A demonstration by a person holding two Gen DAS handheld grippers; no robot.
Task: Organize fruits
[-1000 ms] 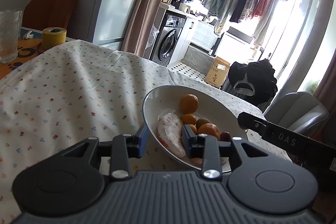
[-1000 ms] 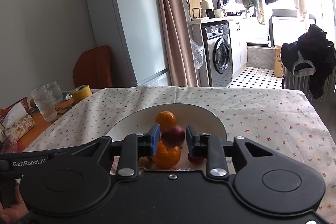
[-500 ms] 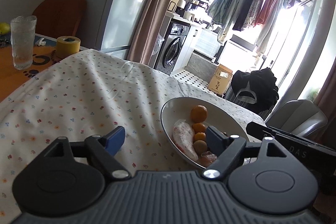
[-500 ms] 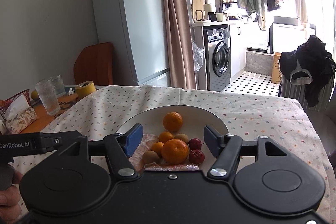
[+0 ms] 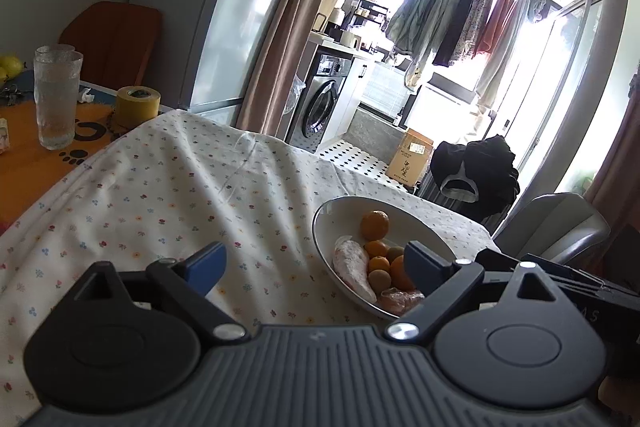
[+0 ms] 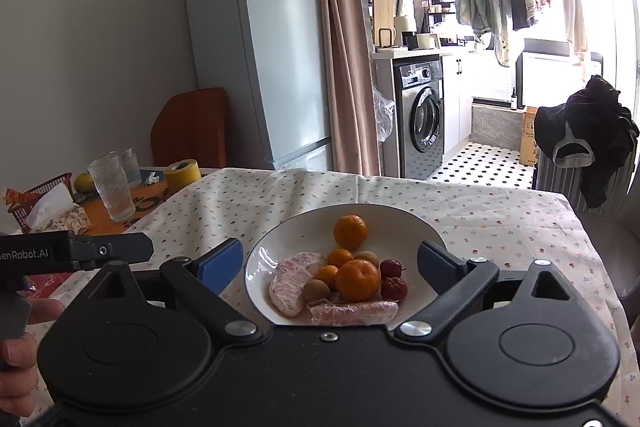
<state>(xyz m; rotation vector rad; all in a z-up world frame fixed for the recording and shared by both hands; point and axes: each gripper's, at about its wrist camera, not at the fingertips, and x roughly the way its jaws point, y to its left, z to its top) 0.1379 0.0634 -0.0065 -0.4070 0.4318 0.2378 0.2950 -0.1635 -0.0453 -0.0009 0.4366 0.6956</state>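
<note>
White round ceramic plate (image 6: 404, 227) w/ fruit sits on floral-cloth counter (image 6: 500, 223), just ahead of right hand-held gripper (image 6: 330, 263), framed btwn its blue-padded fingers (image 6: 224, 263). On plate: big orange mandarin (image 6: 357, 279) at centre, another mandarin (image 6: 350, 231) farther back, apart from the pile; pink peeled pomelo wedge (image 6: 294, 279) to its left, two small dark-red fruits (image 6: 392, 279) to its right, plastic-wrapped piece (image 6: 354, 311) nearest. Right hand-held gripper spread wide, holding nothing. Left hand-held gripper (image 5: 314, 263) also wide open, empty; plate (image 5: 332, 223) ahead-right of it. Clear drinking glass (image 6: 112, 187) and yellow tape roll (image 6: 183, 173) far left.
</note>
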